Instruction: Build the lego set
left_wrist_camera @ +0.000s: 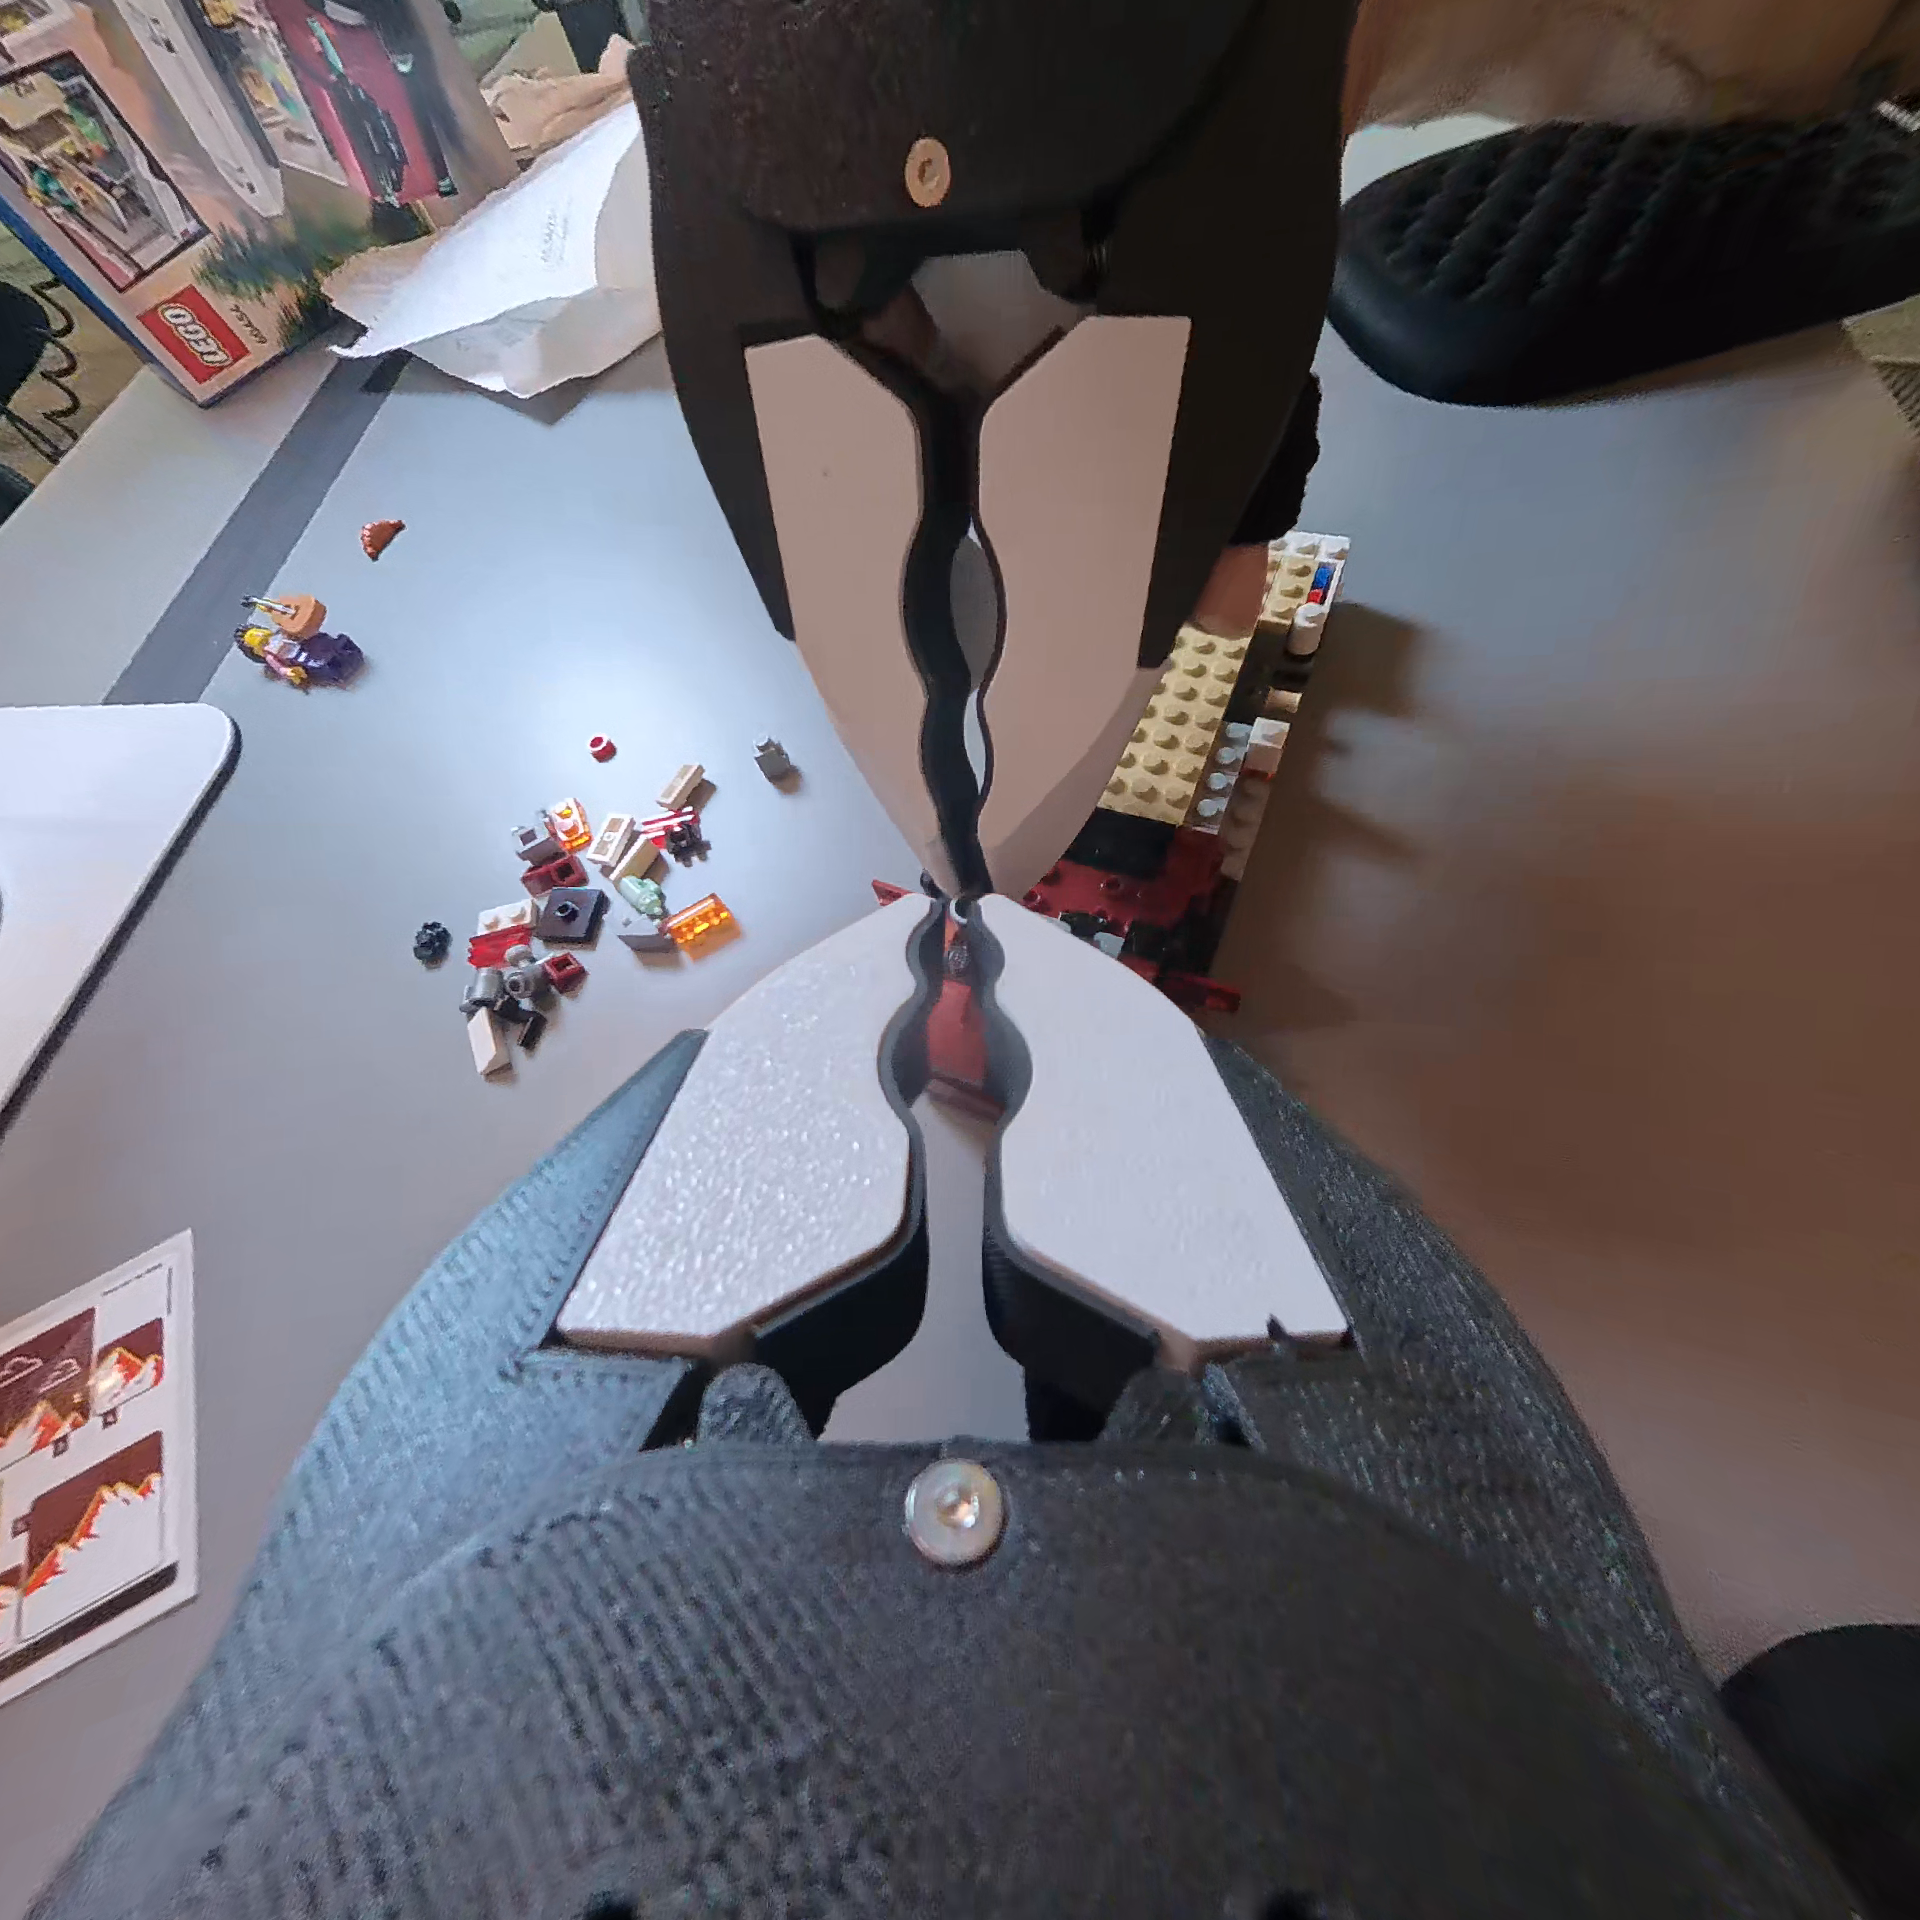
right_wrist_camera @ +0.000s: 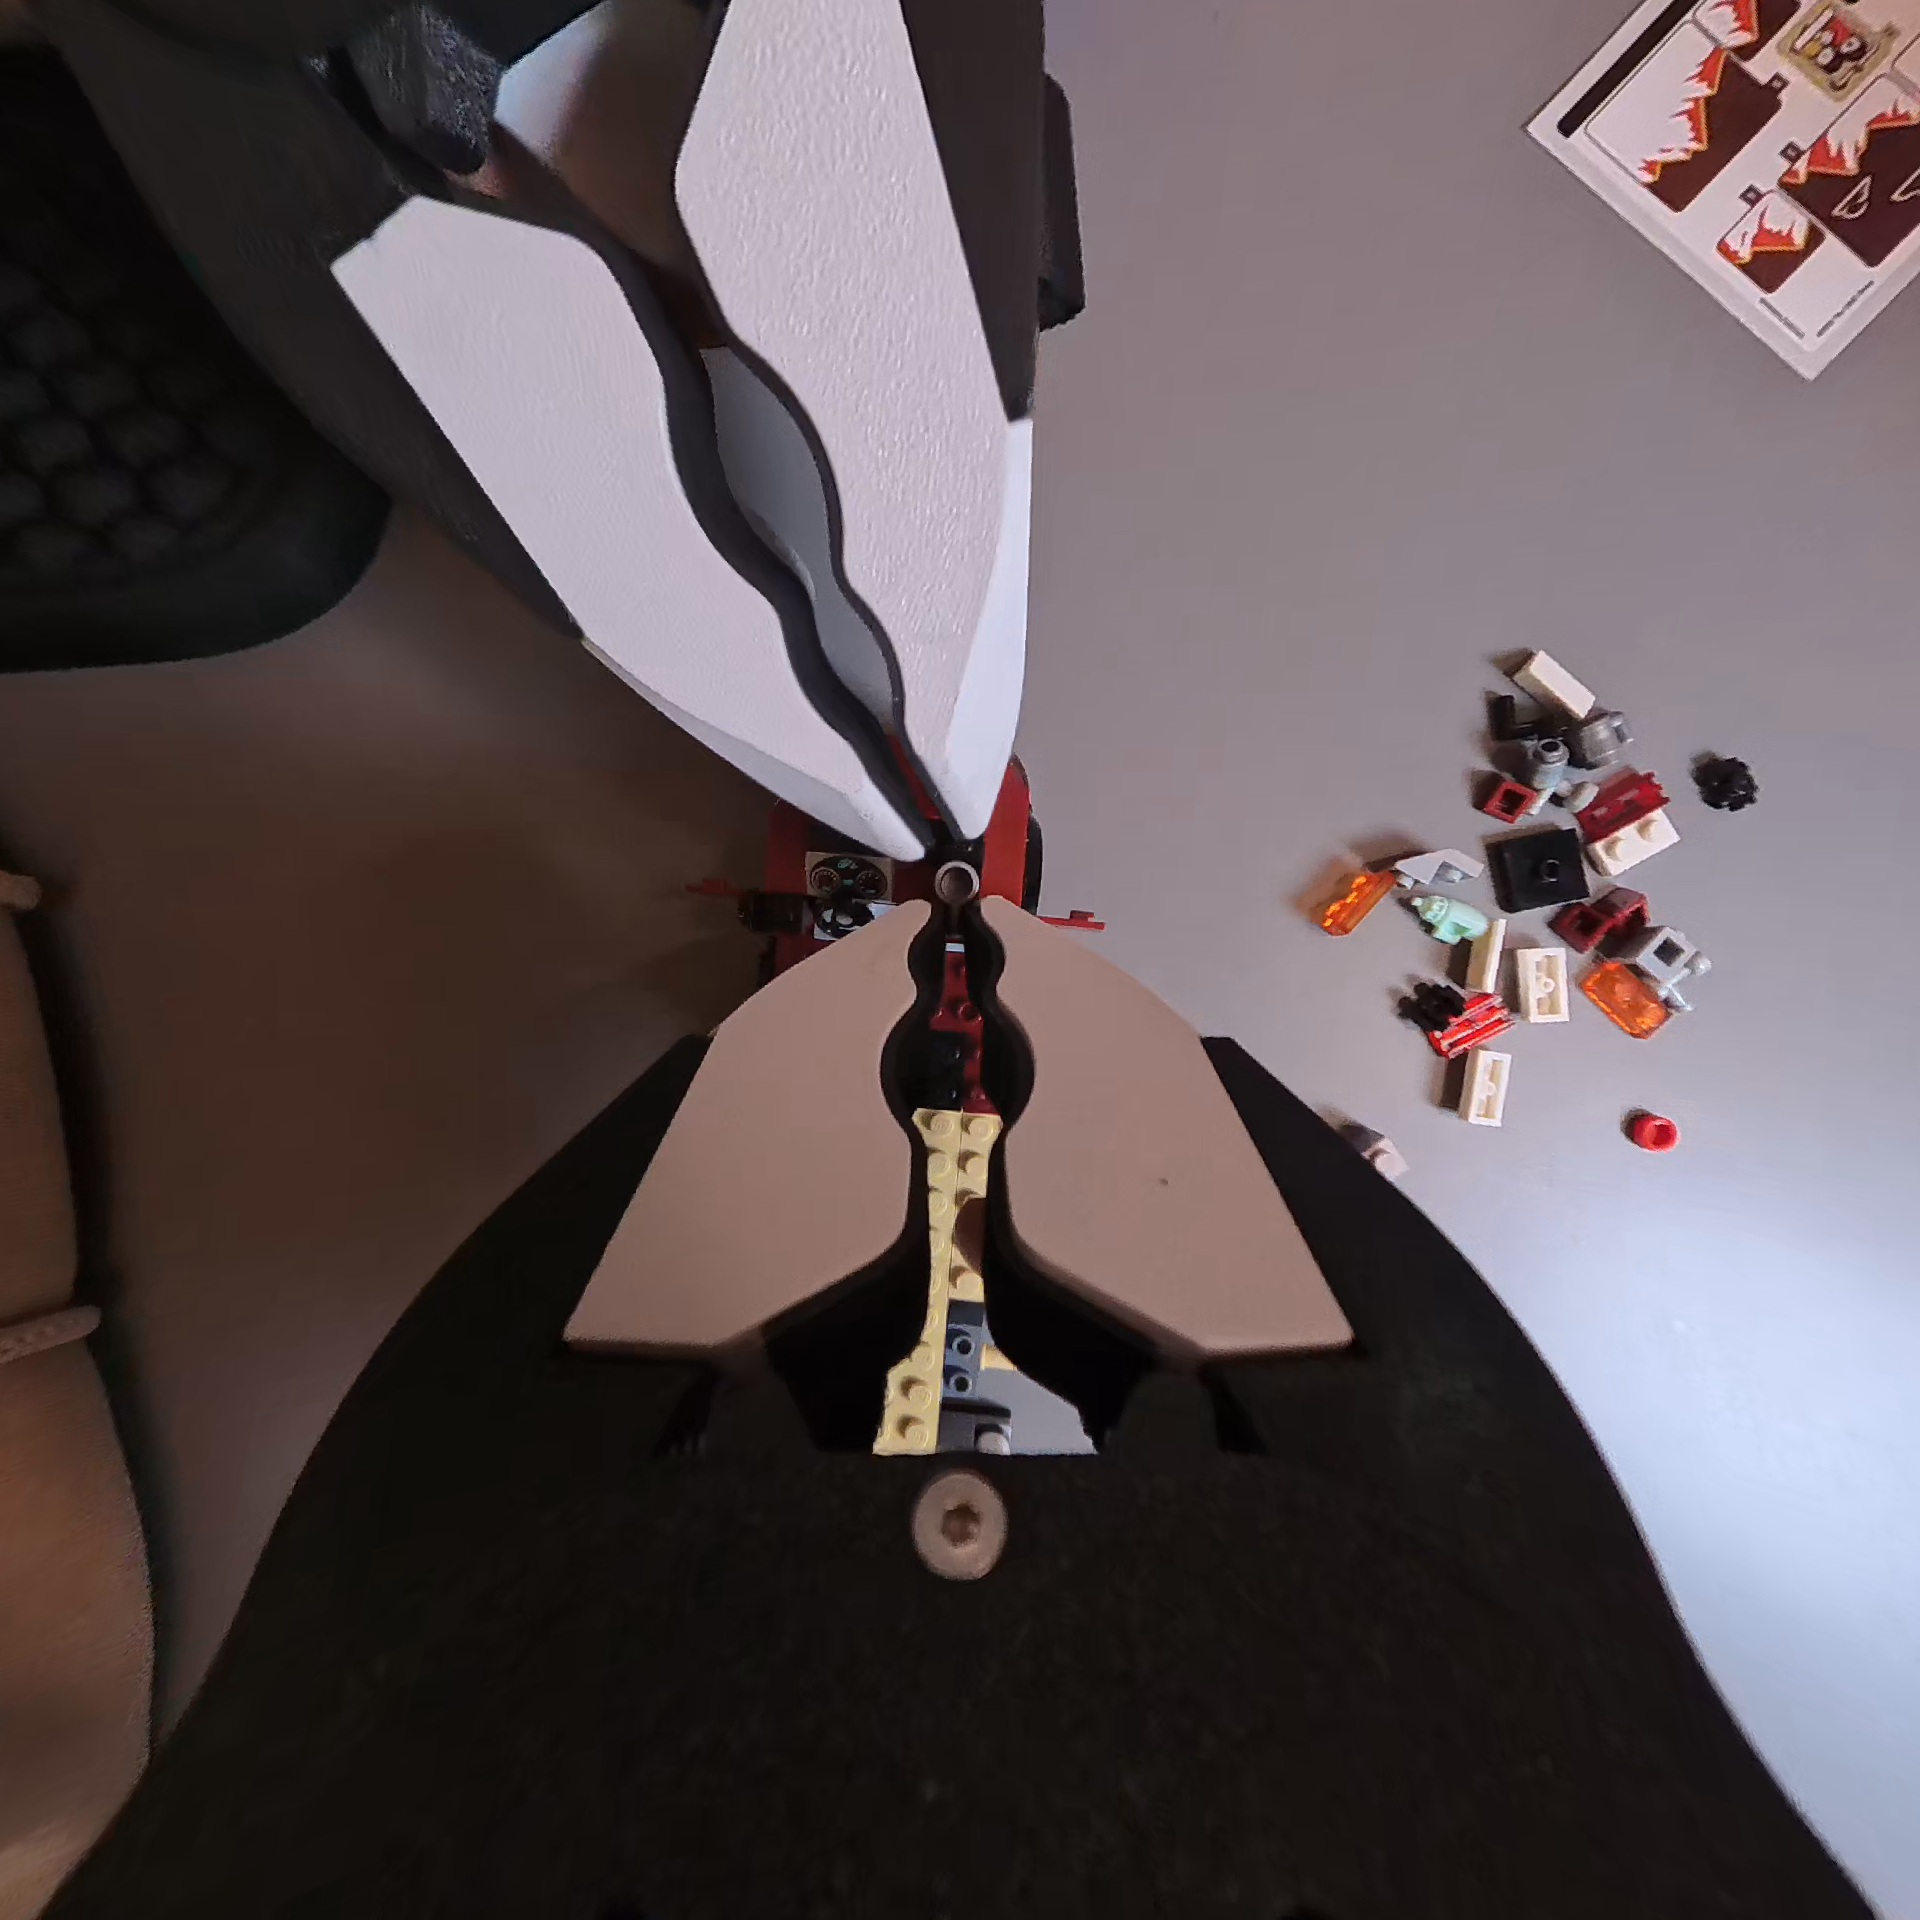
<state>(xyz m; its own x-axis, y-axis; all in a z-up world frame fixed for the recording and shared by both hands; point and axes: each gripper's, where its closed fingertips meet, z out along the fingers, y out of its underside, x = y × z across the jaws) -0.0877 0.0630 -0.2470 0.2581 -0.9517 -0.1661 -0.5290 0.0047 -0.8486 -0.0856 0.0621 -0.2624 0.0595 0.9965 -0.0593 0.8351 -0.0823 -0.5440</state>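
Left tongs [left_wrist_camera: 958, 906] fill the near view, drawn narrow. Right tongs [right_wrist_camera: 956, 914] come in from opposite, also narrow. The two pairs meet tip to tip on a small grey ring piece [right_wrist_camera: 956, 883], held above a dark red and tan brick model [left_wrist_camera: 1184, 717] standing on the grey counter [left_wrist_camera: 520, 1195]; its studs are still bare.

To the side, well apart, lies a loose heap of small bricks [left_wrist_camera: 582, 883]. Farther off are a toy figure [left_wrist_camera: 301, 644], a sticker sheet [left_wrist_camera: 94, 1455] and a printed box [left_wrist_camera: 187, 208]. Nothing lies between the tongs and the model.
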